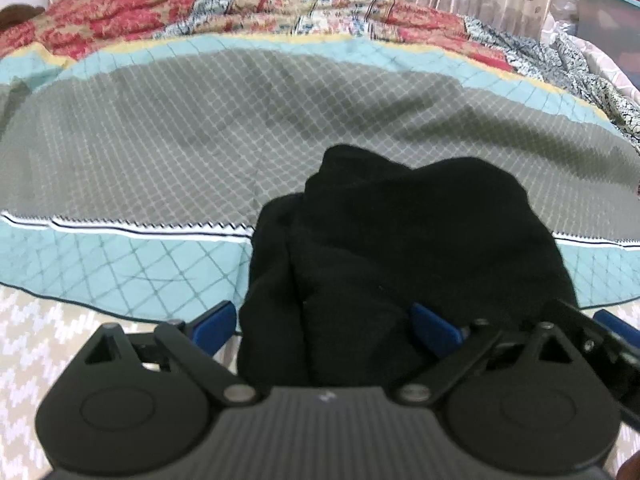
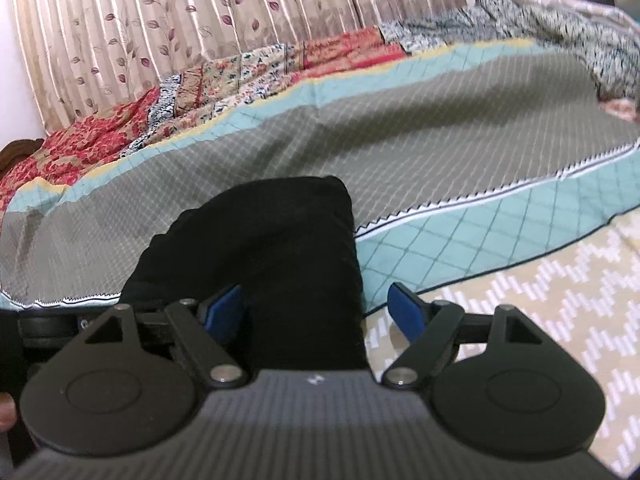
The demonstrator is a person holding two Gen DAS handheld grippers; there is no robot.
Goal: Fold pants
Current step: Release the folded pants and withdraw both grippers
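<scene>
Black pants (image 1: 400,240) bunched on the grey-and-teal bedspread (image 1: 180,140). Left gripper (image 1: 328,324) and right gripper (image 2: 316,312): jaws spread wide around the cloth, not pinching.

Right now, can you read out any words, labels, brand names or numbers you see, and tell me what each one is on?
No full word, number or label can be read in either view.
"G": a single pale letter on the dark bar at the left edge of the right wrist view; the rest is hidden.
A small white mark on the right tool body, and one on the left tool body: too small and blurred to read.
The black pants and the teal and grey quilt show no text.
</scene>
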